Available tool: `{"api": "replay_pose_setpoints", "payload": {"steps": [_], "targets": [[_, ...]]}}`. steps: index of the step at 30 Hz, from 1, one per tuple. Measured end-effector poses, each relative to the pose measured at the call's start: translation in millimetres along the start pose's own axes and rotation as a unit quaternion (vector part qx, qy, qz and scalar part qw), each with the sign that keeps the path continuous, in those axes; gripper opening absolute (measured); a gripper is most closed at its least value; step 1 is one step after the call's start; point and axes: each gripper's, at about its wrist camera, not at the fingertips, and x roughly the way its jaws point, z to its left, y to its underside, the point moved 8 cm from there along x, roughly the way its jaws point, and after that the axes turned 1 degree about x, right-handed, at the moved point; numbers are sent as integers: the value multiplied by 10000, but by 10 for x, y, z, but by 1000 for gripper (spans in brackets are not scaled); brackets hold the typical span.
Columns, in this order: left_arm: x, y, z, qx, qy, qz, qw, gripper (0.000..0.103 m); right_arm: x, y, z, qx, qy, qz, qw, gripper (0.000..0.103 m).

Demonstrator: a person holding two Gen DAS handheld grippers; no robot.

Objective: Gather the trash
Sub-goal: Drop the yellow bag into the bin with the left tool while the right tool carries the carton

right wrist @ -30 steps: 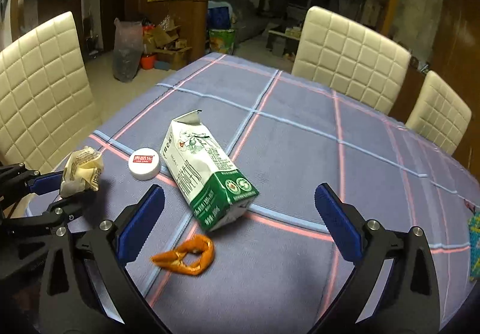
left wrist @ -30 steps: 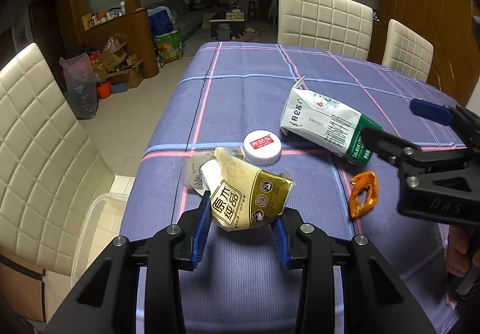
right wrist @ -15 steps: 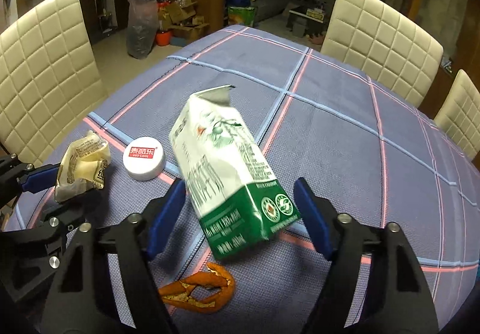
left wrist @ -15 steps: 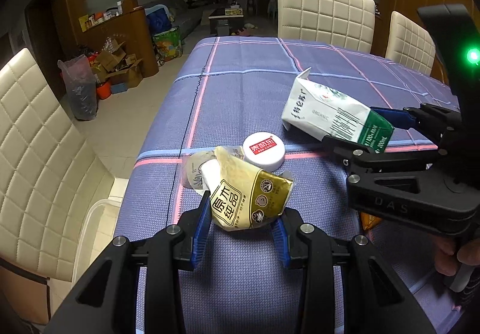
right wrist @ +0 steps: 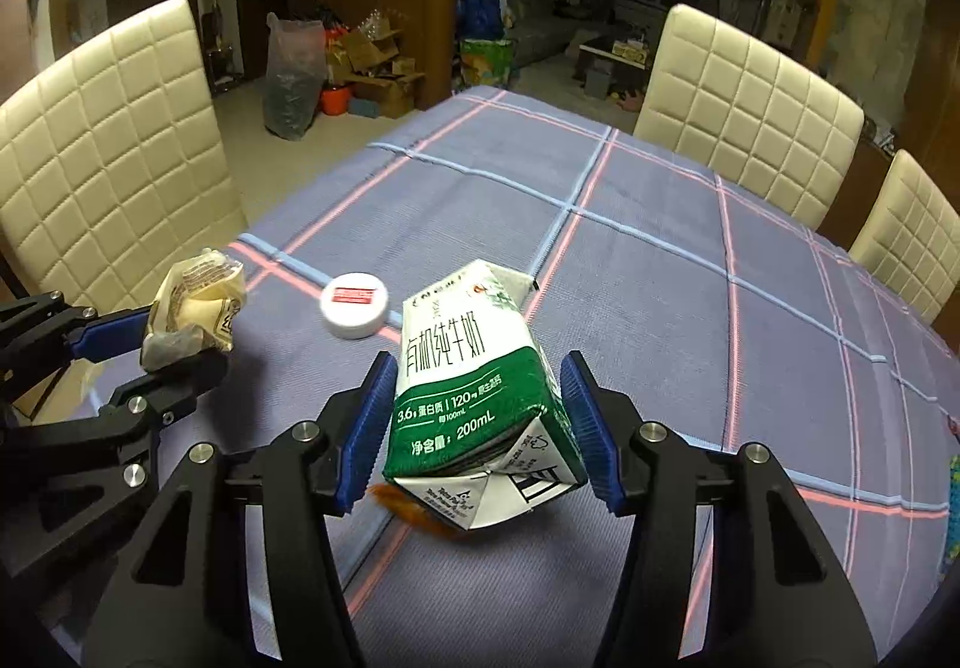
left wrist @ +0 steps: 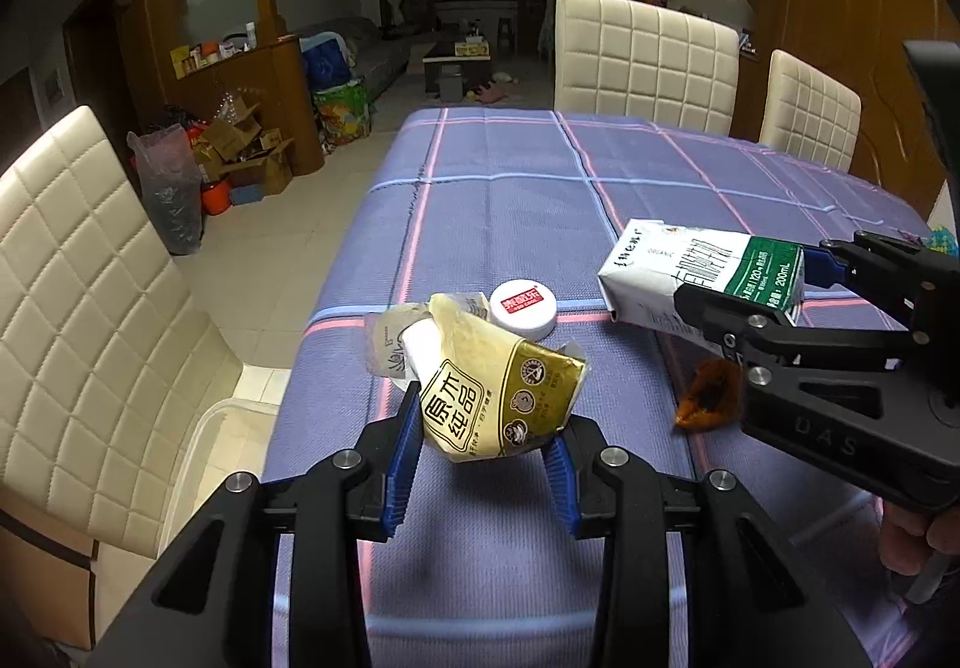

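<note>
A crumpled yellow wrapper (left wrist: 480,398) sits between the blue pads of my left gripper (left wrist: 483,446), which is shut on it just above the purple checked tablecloth (left wrist: 510,188). In the right wrist view the same wrapper (right wrist: 192,302) shows at the left in that gripper (right wrist: 174,344). A green and white milk carton (right wrist: 462,356) lies between the closing jaws of my right gripper (right wrist: 477,428). Both pads press its sides and its base is tilted off the cloth. The left wrist view has the carton (left wrist: 678,260) and right gripper (left wrist: 756,284) at the right.
A white round lid (left wrist: 522,308) lies on the cloth between wrapper and carton. An orange peel (left wrist: 708,398) sits under the carton's base. Cream chairs (left wrist: 90,308) ring the table. A clear plastic bin (left wrist: 222,428) stands on the floor by the table's left edge.
My right gripper moved in around the milk carton and its jaws closed from wide apart onto its sides, tilting it up. My left gripper keeps its hold on the wrapper.
</note>
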Motion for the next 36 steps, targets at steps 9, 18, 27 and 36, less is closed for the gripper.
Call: {"api": "replay_pose_setpoints", "payload": {"steps": [9, 18, 27, 36], "targets": [[-365, 111, 146, -136, -30, -202, 9997, 36, -464, 2, 304, -256, -9, -347, 9991, 56], [-736, 266, 429, -323, -154, -441, 9984, 36, -718, 19, 740, -573, -123, -489, 9971, 56], [-938, 452, 849, -628, -340, -547, 9959, 36, -828, 7, 1240, -895, -269, -543, 9941, 56], [-1004, 644, 1312, -958, -543, -552, 9924, 36, -765, -29, 1766, -1225, -439, -485, 9903, 56]]}}
